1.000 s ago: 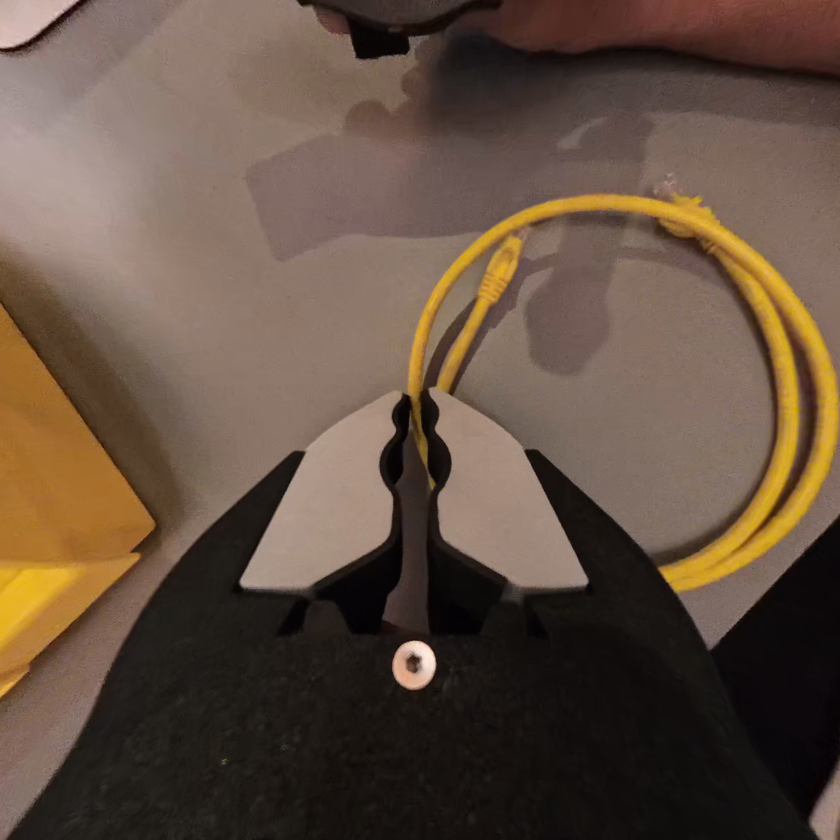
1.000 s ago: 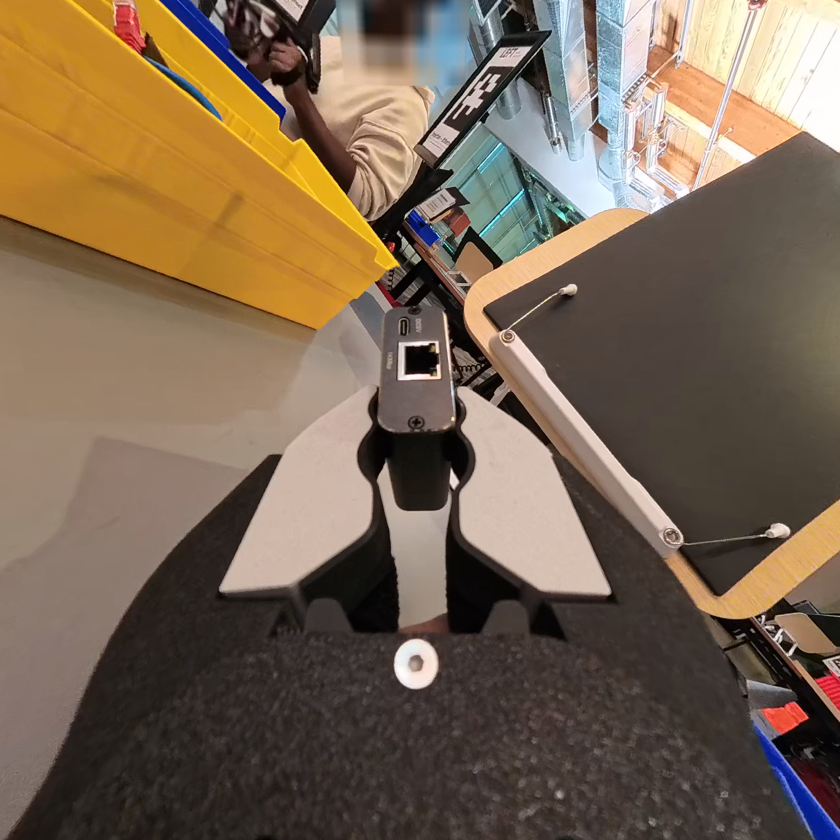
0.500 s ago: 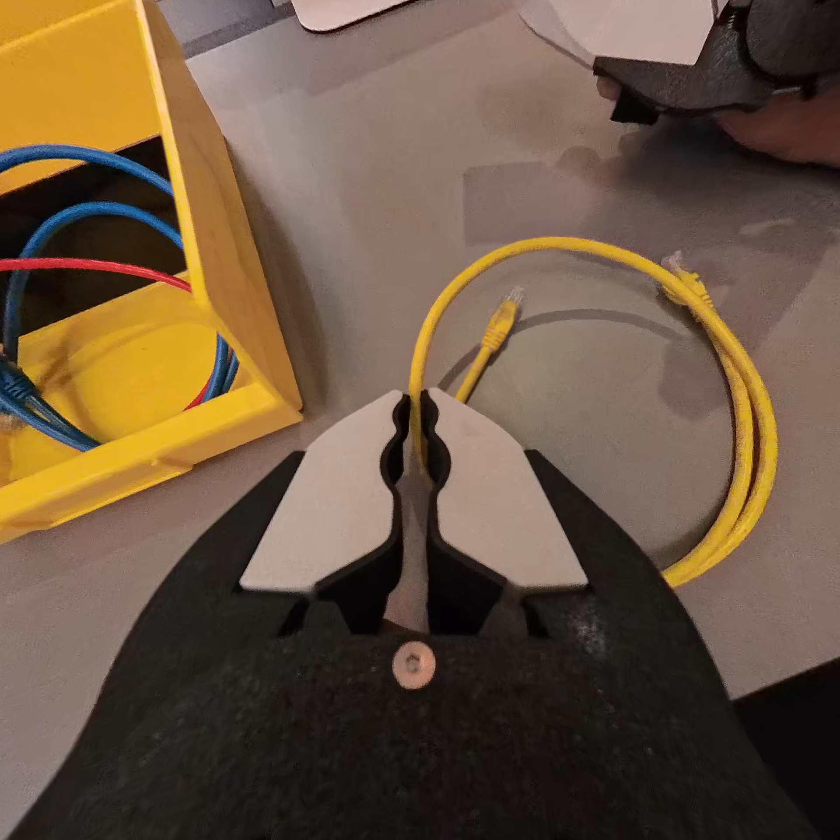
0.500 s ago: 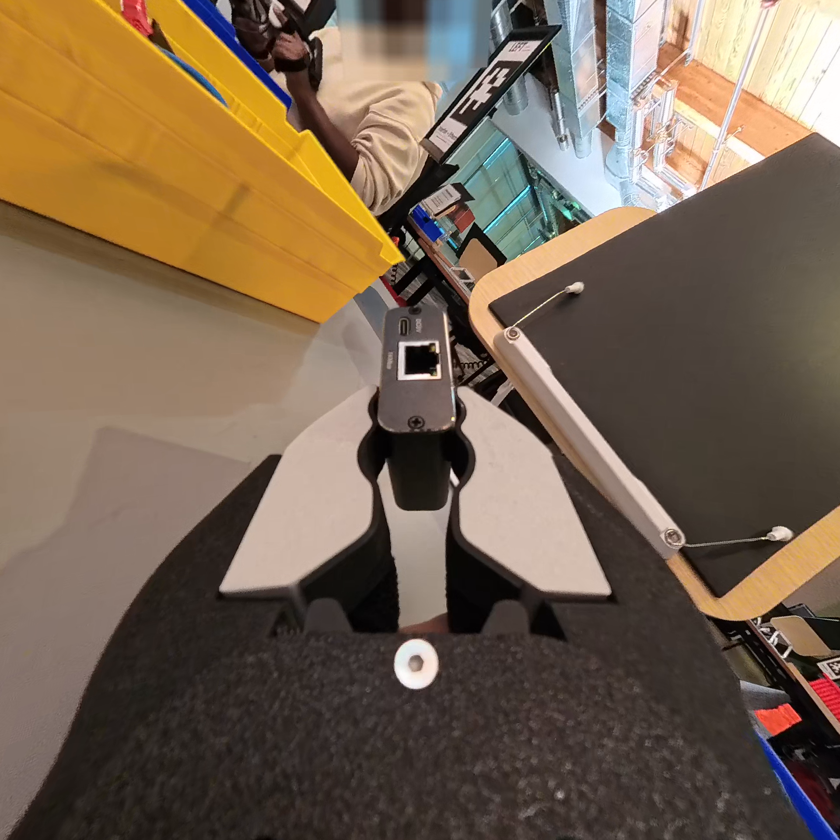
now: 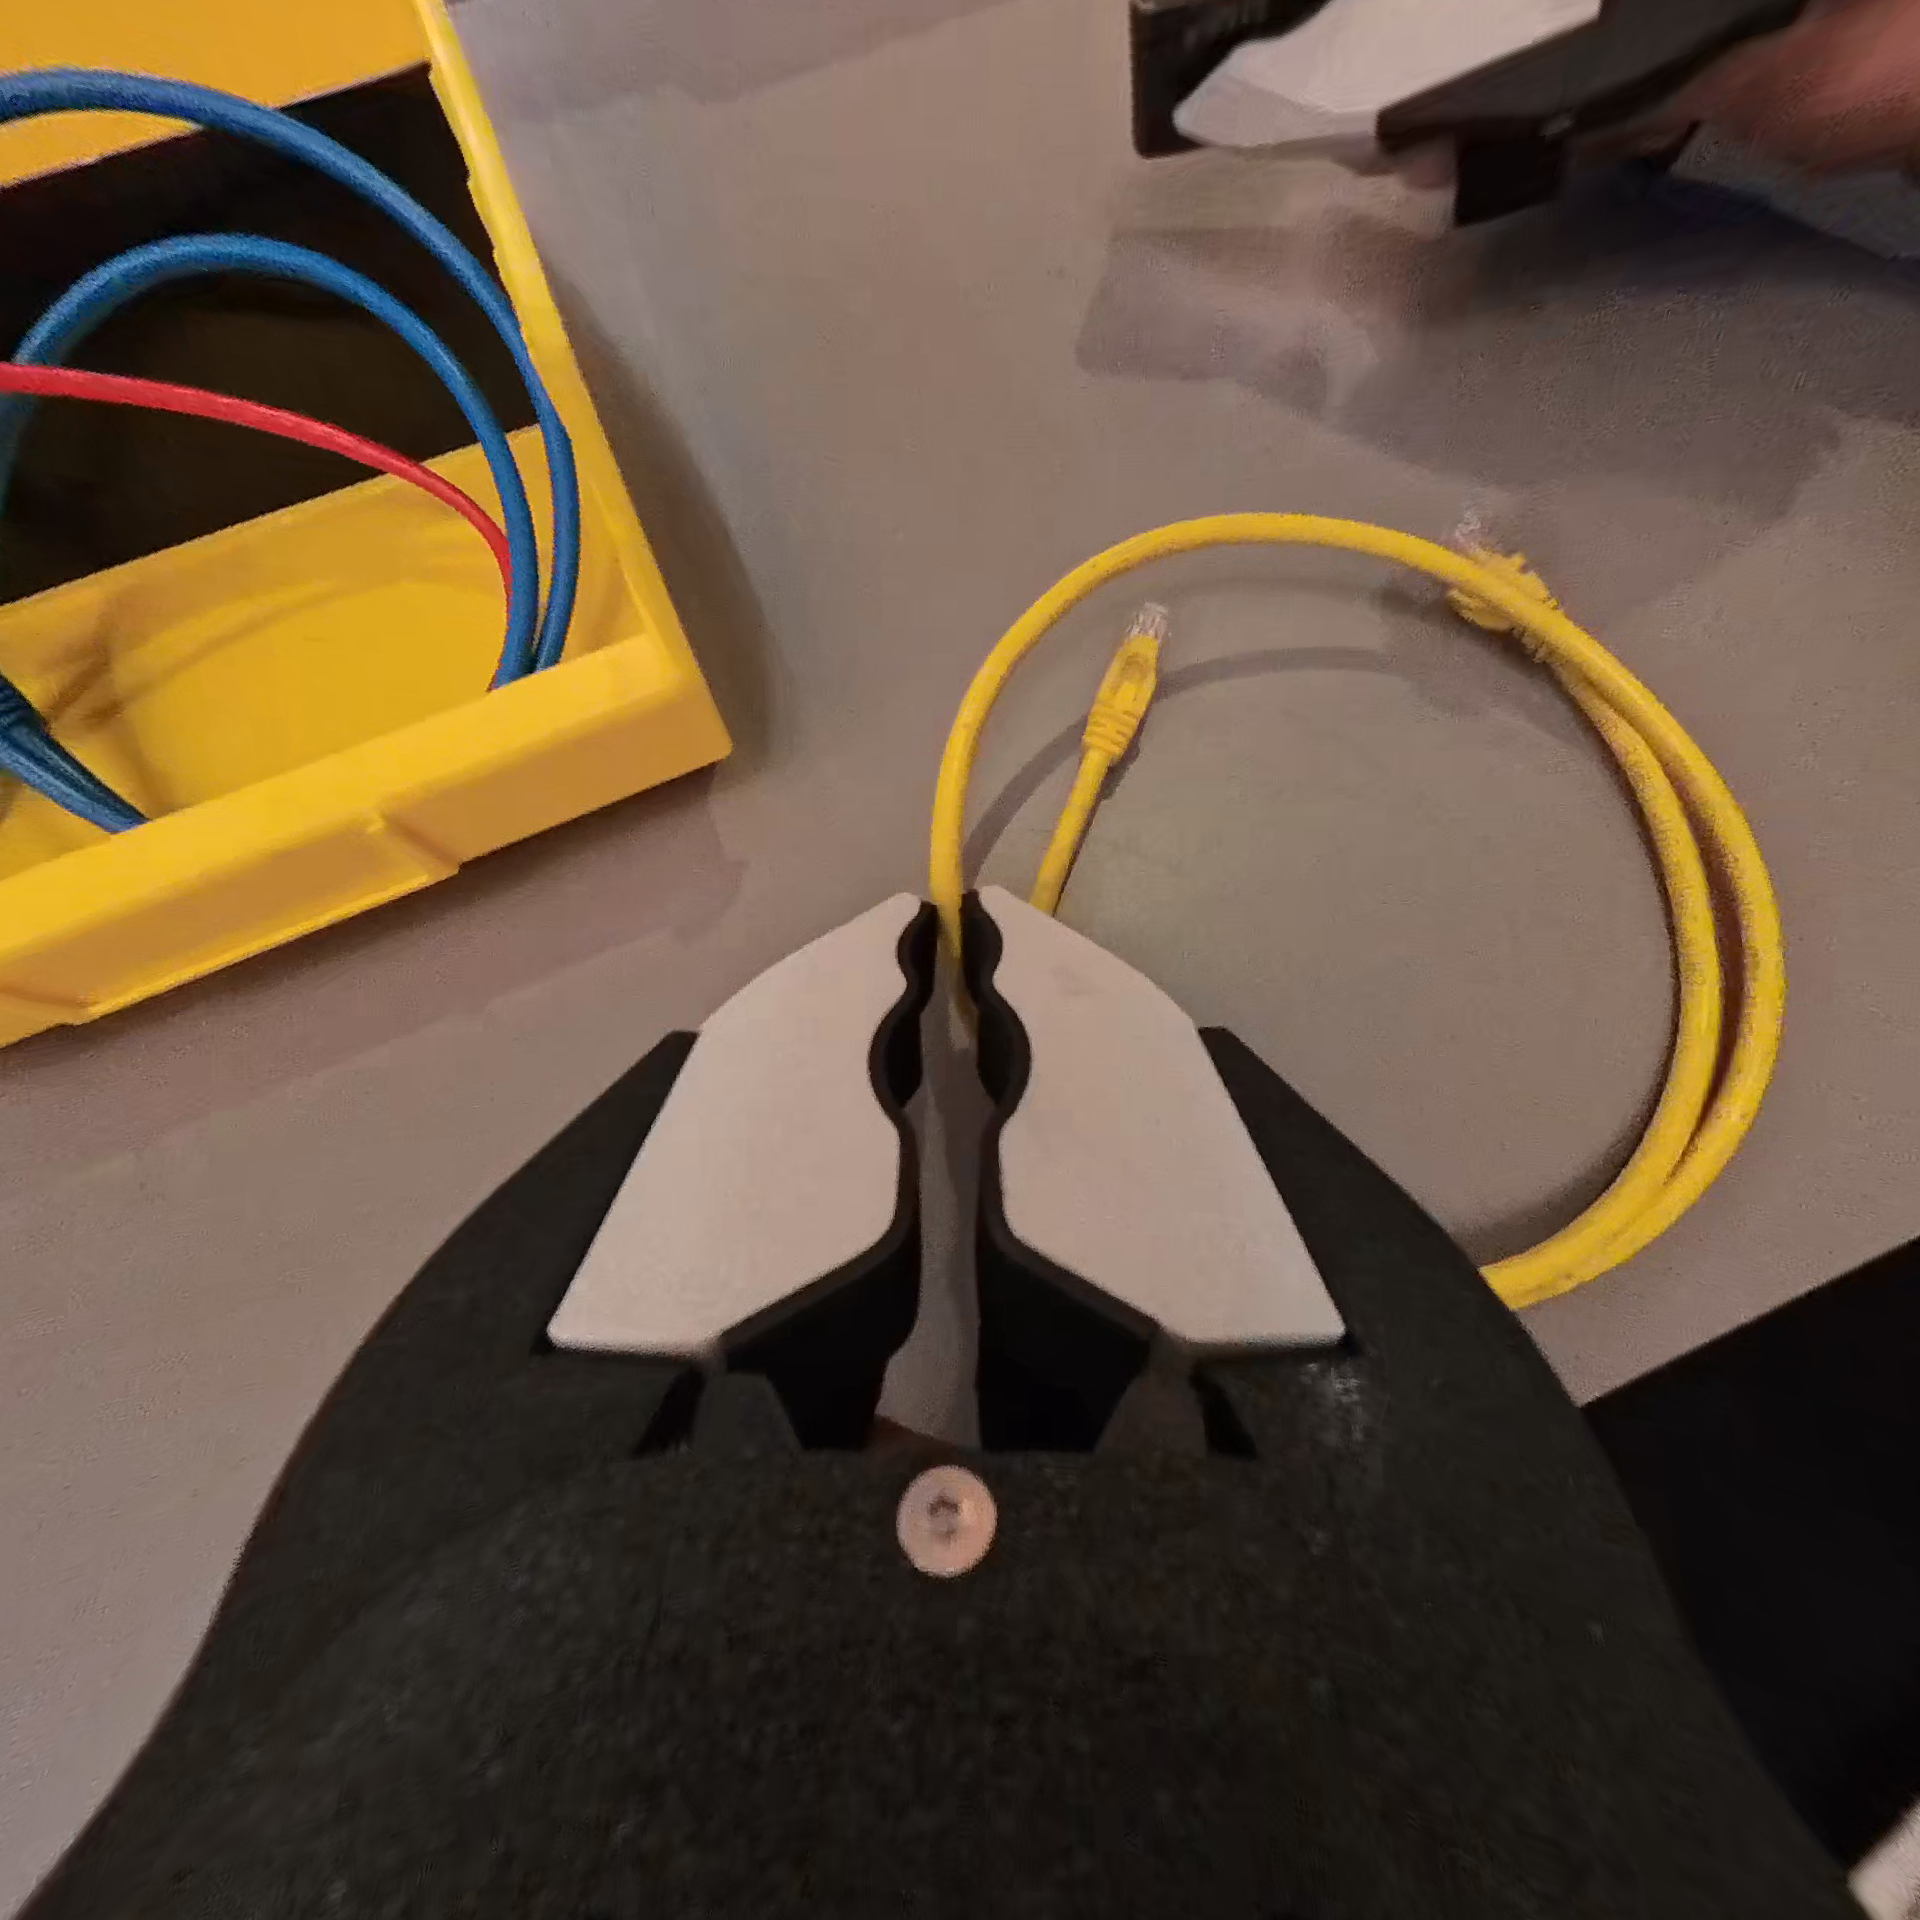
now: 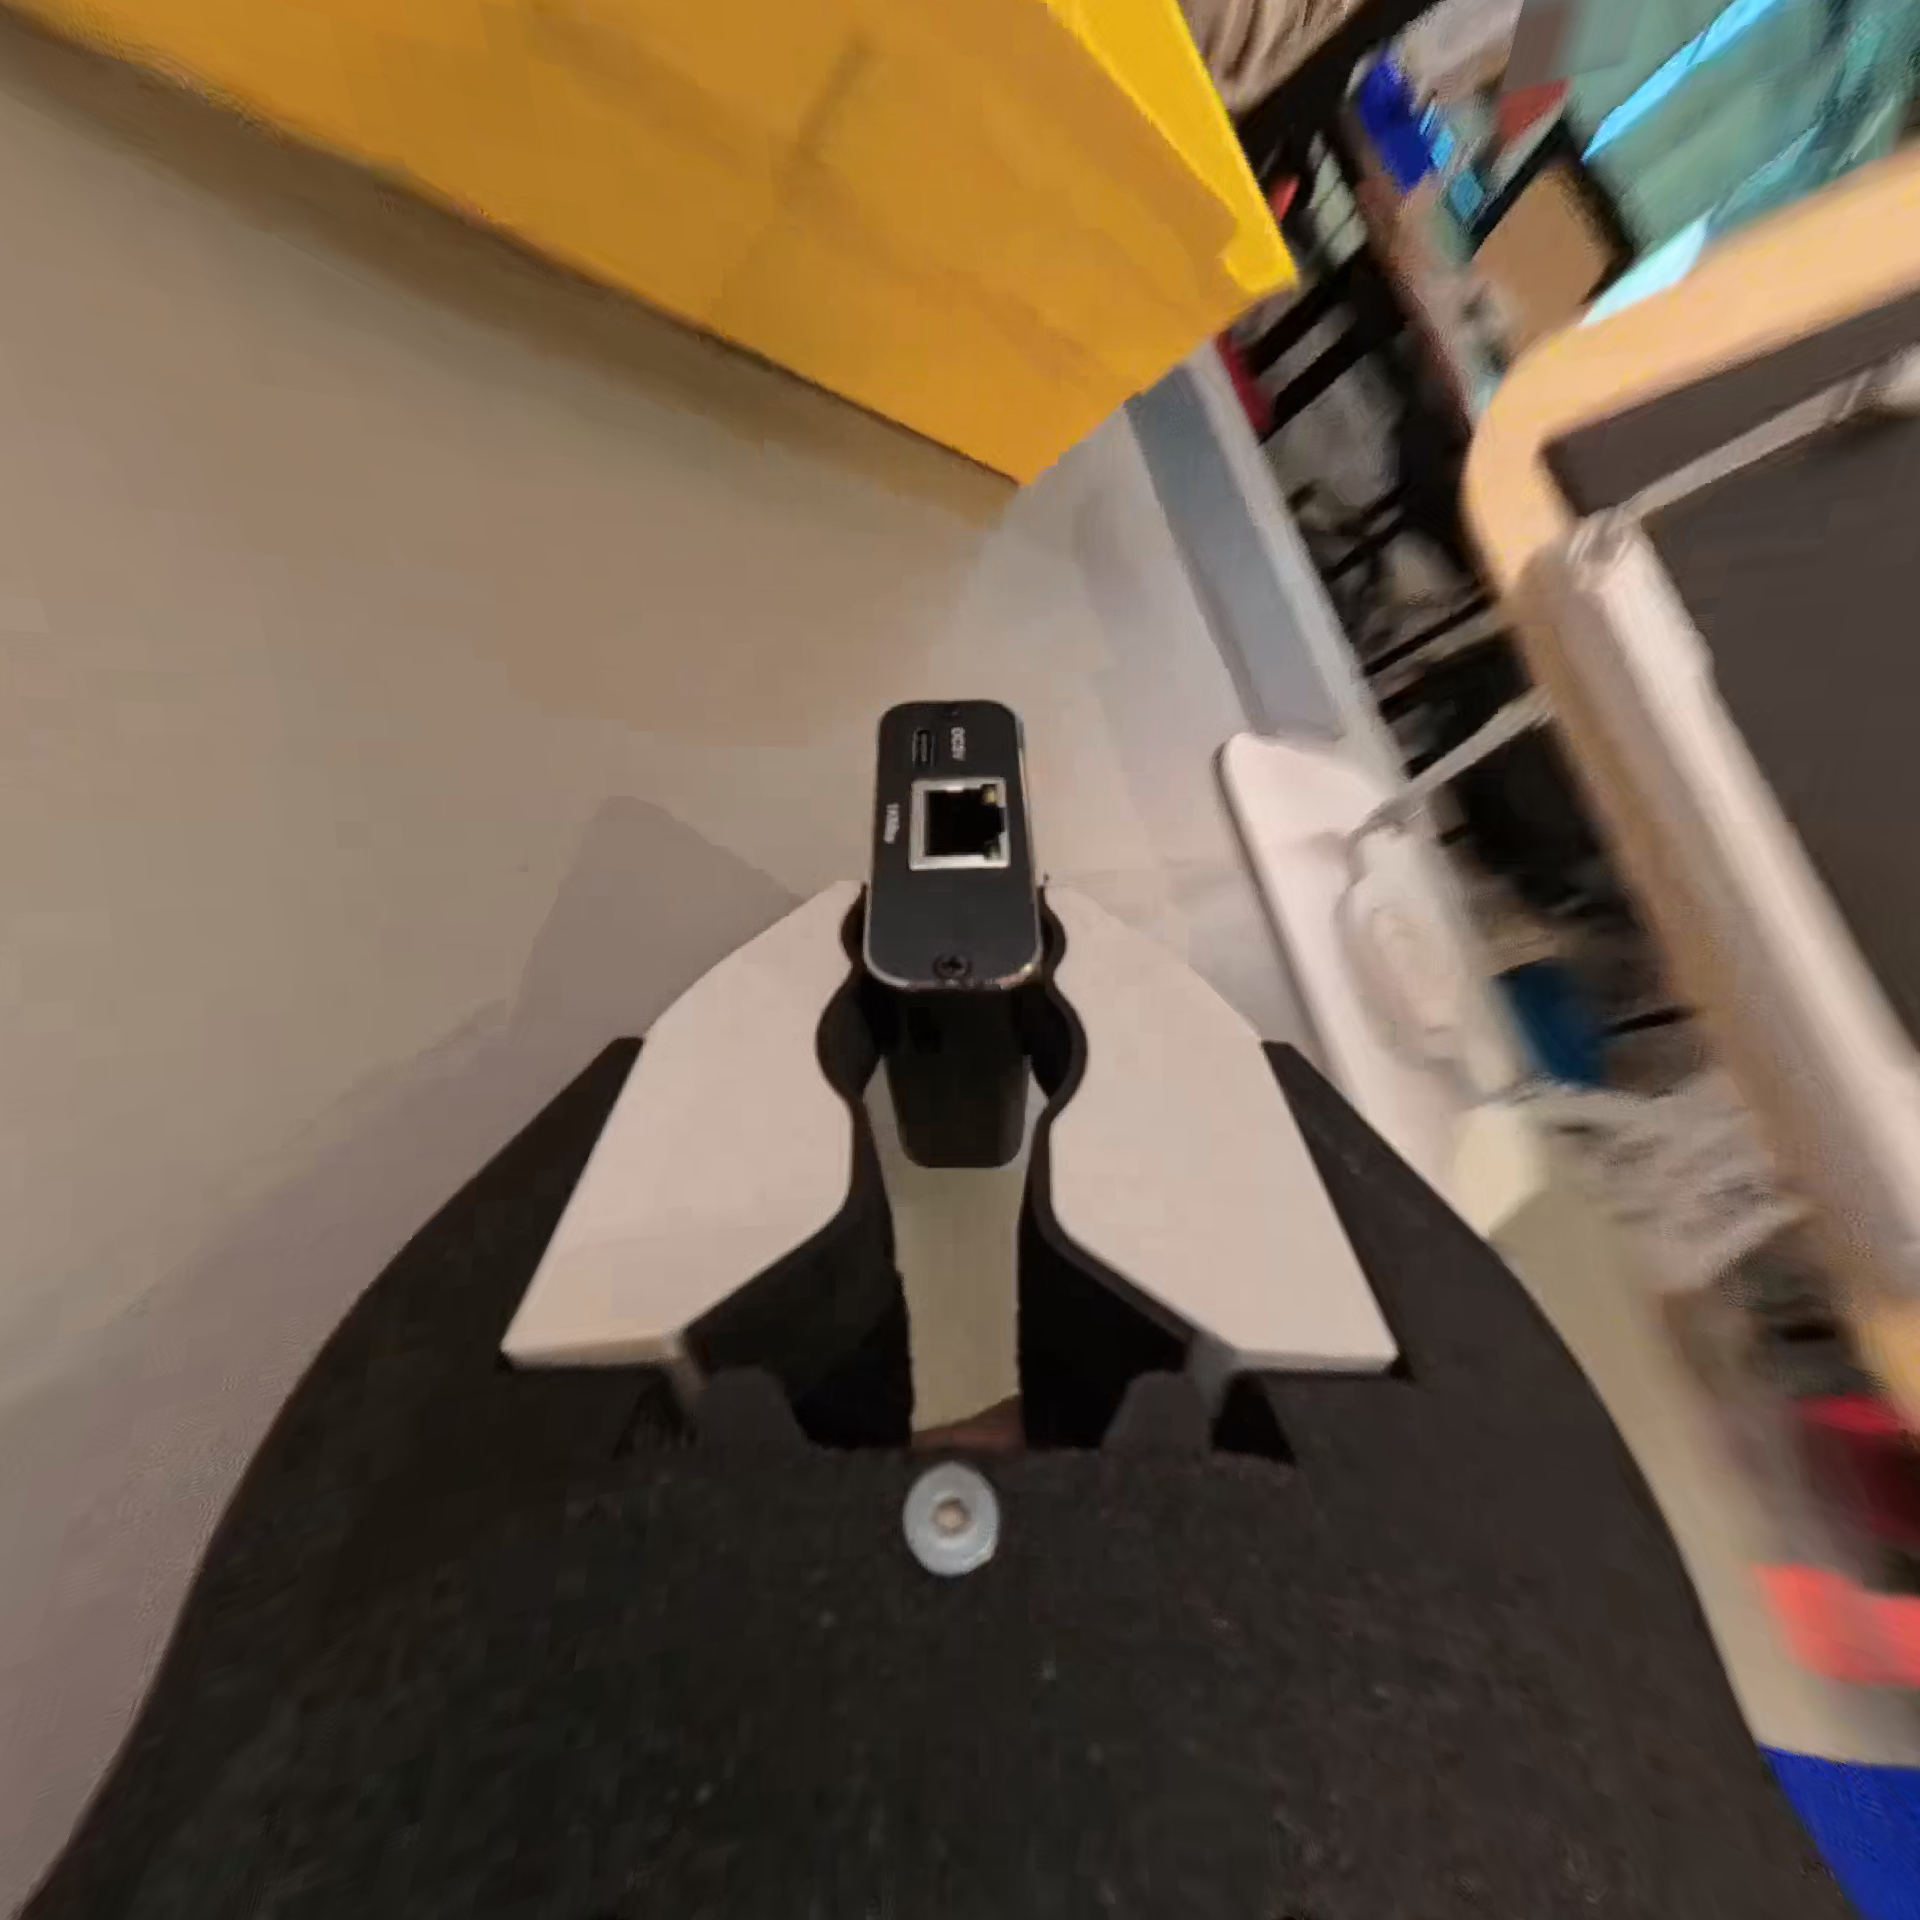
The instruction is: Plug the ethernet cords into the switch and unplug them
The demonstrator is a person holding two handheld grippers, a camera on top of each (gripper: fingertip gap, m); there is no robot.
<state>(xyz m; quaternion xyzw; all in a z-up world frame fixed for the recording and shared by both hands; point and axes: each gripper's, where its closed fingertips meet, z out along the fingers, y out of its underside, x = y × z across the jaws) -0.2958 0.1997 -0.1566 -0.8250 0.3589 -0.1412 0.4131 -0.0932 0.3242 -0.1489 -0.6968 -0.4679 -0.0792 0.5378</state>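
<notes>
My left gripper [image 5: 948, 914] is shut on a yellow ethernet cord [image 5: 1704, 914], which loops in a coil over the grey table. One plug [image 5: 1127, 675] lies just ahead of the fingertips, and a second plug [image 5: 1491, 582] lies at the far side of the coil. My right gripper [image 6: 951, 914] is shut on a small black switch [image 6: 951, 842] and holds it end-on above the table, with its empty ethernet port [image 6: 961, 824] facing the camera. The right gripper also shows blurred at the top right of the left wrist view [image 5: 1455, 73].
A yellow bin [image 5: 343, 821] at the left holds blue cords [image 5: 468, 343] and a red cord [image 5: 312, 431]. The bin's side [image 6: 831, 208] fills the top of the right wrist view. The table edge [image 5: 1662, 1351] is at the lower right. A dark board [image 6: 1818, 623] stands beyond the table.
The left gripper has pulled back and swung left with the cord, bringing the yellow bin into view. The right gripper has tilted down toward the table with the switch; its view is now blurred.
</notes>
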